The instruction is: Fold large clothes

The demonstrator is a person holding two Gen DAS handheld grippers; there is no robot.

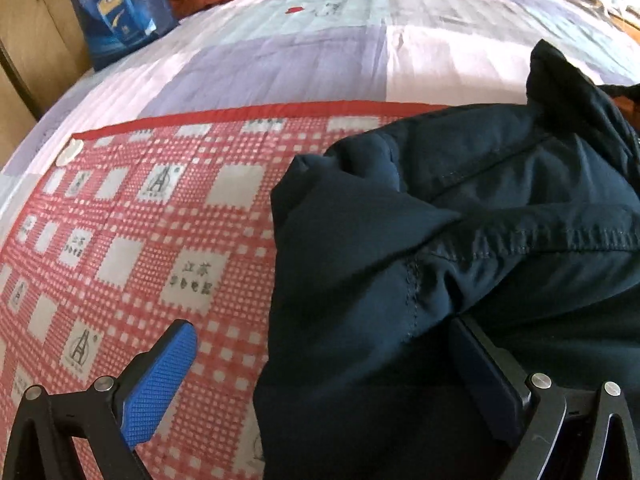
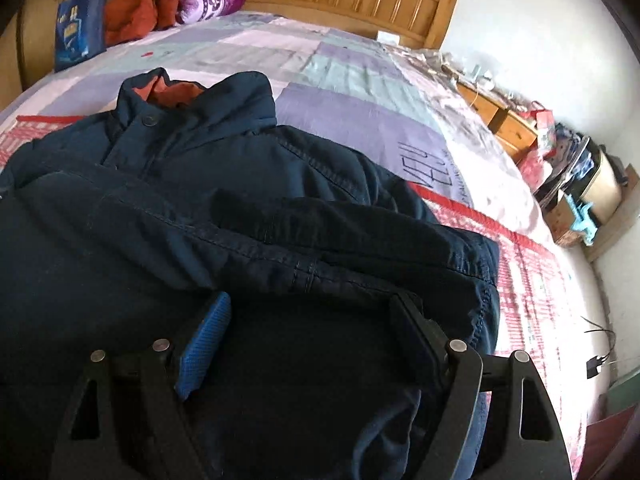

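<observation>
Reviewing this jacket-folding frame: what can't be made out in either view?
- Jacket hem: cut off by the bottom edge in both wrist views.
- Jacket's lower front, right wrist view: hidden behind the right hand-held gripper.
- Nightstand clutter, right wrist view: too small.
- Blue bag, left wrist view: top cropped by the frame.

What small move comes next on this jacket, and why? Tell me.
Probably close the left gripper on the jacket's near side edge to fold it inward. Both grippers stand open; the right gripper hovers over cloth already doubled across the front, while the left side still spreads onto the red checked mat.
</observation>
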